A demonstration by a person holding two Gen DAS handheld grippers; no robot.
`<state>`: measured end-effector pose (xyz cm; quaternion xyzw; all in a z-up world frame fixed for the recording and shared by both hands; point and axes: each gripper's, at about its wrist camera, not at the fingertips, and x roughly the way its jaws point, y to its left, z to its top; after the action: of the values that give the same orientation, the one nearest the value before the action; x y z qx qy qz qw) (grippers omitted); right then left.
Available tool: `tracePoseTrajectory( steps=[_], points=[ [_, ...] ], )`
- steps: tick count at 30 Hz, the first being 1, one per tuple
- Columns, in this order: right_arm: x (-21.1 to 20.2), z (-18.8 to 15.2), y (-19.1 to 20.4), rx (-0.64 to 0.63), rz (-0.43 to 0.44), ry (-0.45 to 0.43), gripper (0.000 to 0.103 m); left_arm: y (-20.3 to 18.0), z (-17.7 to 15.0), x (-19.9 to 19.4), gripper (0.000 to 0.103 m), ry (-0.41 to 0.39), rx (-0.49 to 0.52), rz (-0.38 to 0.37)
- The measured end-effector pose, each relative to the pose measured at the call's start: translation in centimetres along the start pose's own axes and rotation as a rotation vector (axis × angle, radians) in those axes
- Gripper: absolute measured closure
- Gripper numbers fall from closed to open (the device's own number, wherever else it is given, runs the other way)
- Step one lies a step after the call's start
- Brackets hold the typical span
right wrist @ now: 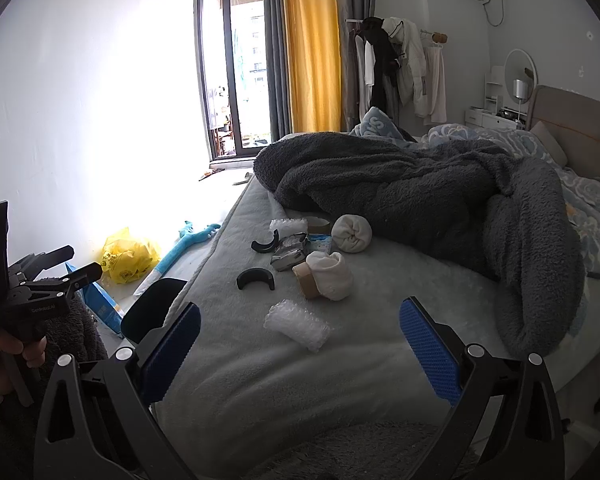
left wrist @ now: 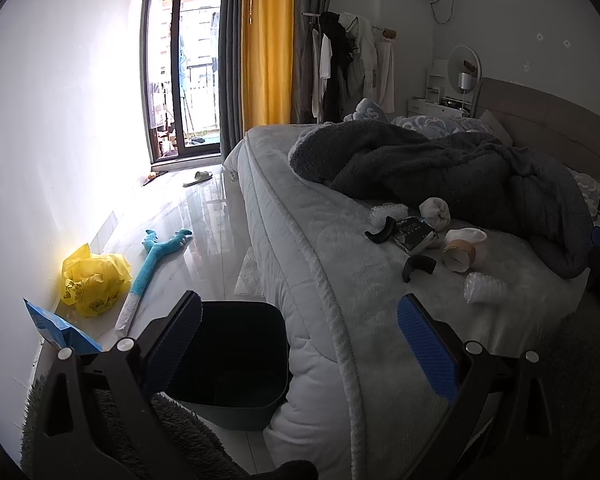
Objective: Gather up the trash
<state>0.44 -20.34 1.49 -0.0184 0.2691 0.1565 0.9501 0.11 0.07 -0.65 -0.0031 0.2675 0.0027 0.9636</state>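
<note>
Left gripper (left wrist: 300, 344): fingers spread wide apart at the bottom of the left wrist view, holding nothing; blue pads face each other, one over the bin, one over the mattress edge.
Right gripper (right wrist: 300, 346): fingers wide apart at the bottom of the right wrist view, nothing between them; they hover over the near part of the bed.
Trash bin (left wrist: 236, 364): dark, open-topped, on the floor against the bed's side, lower centre of the left wrist view; only its rim (right wrist: 152, 308) shows in the right wrist view.
Bed (right wrist: 260, 380): pale grey cover, with a dark grey fleece blanket (right wrist: 440, 196) heaped across the upper right.
Trash on the bed: a bubble wrap roll (right wrist: 298, 325) lies nearest the right gripper, centre of frame; a second bubble wrap piece (right wrist: 288, 225) lies further back, near the blanket.
Other small things: two black curved clips (right wrist: 255, 279), a crumpled foil packet (right wrist: 290, 254), a brown tape roll (right wrist: 306, 280) touching a white sock (right wrist: 332, 276), and a balled sock (right wrist: 352, 234).
Floor: a yellow plastic bag (left wrist: 94, 276) at the wall, middle left; beside it a blue plush toy (left wrist: 156, 256); a blue packet (left wrist: 56, 326) nearer the camera.
</note>
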Motion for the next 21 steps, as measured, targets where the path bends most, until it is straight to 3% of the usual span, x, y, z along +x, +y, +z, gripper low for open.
tracePoseTrajectory(
  steps=[21],
  points=[
    [0.1,-0.26,0.59,-0.01,-0.002,0.006,0.003,-0.08,-0.09,0.03,0.003,0.002,0.0,0.0]
  ],
)
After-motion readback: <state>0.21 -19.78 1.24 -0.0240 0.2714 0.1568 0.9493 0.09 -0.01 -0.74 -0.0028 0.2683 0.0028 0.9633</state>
